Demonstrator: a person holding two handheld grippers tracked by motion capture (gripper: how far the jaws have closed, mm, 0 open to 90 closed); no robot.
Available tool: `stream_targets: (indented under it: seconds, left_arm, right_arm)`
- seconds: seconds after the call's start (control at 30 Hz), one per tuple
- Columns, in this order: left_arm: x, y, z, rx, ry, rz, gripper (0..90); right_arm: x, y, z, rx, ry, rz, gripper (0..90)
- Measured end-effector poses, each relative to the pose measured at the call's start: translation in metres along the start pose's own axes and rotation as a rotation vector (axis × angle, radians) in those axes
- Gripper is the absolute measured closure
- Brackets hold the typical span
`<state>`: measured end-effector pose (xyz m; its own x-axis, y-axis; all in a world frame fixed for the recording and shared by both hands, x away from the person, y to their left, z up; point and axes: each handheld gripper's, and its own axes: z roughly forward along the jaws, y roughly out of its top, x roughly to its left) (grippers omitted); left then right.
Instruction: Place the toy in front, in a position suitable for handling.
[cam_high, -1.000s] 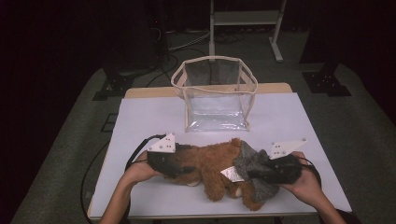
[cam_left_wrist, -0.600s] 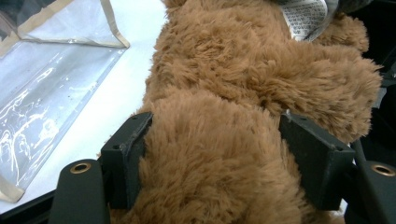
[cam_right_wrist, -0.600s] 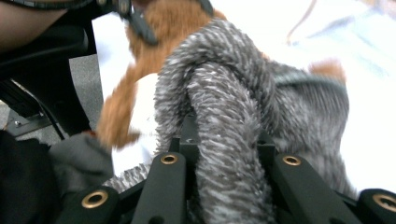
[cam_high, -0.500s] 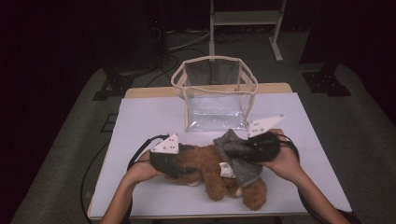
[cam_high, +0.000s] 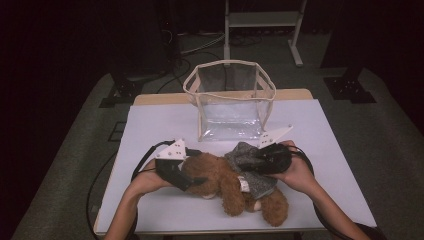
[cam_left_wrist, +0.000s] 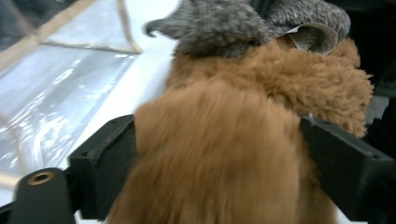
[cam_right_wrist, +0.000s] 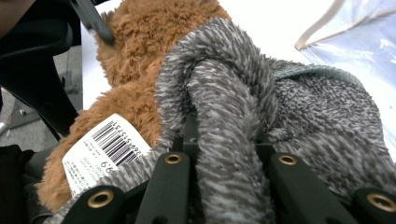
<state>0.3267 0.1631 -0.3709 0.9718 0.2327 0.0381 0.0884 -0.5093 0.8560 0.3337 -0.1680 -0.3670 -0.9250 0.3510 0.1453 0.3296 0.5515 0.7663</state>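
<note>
The left gripper lay low on the white table, its jaws standing either side of the brown plush toy. In the left gripper view the brown fur filled the gap between the two black jaws, which had just been opening; whether their pads pressed the fur at that moment could not be told (the fur hid both inner faces).

The right gripper was clenched on the grey fleece garment that the toy wore. In the right gripper view a thick fold of the grey fleece ran down between the two jaws, pinched tight, with the jaws close together around it. Just left of that fold a white barcode tag lay against the brown fur.

The toy lay on its side between the two grippers, its head end at the left gripper and its legs nearer the table's front edge, below the right gripper. Beyond both grippers, near but apart from the toy, a clear plastic bag with a cream trim stood upright and open-topped on the table.
</note>
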Motion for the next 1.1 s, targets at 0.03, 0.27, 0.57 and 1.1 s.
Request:
stream_targets:
  seconds: [0.03,0.27,0.57,1.1]
  left_arm:
    - [0.002,-0.004,-0.006,0.004,-0.001,-0.02,12.8]
    - [0.009,-0.02,-0.001,0.008,-0.067,-0.066,26.1]
    - [0.001,-0.012,0.033,-0.007,-0.11,-0.011,31.9]
    - [-0.005,-0.004,0.052,-0.017,-0.115,0.027,32.2]
  right_arm:
    - [-0.003,-0.005,-0.004,-0.003,0.001,0.013,76.0]
    - [-0.003,-0.009,-0.011,0.001,-0.002,0.018,76.1]
    - [0.009,0.006,-0.037,0.04,-0.042,-0.032,75.8]
    - [0.029,0.046,0.023,0.098,0.049,-0.143,75.2]
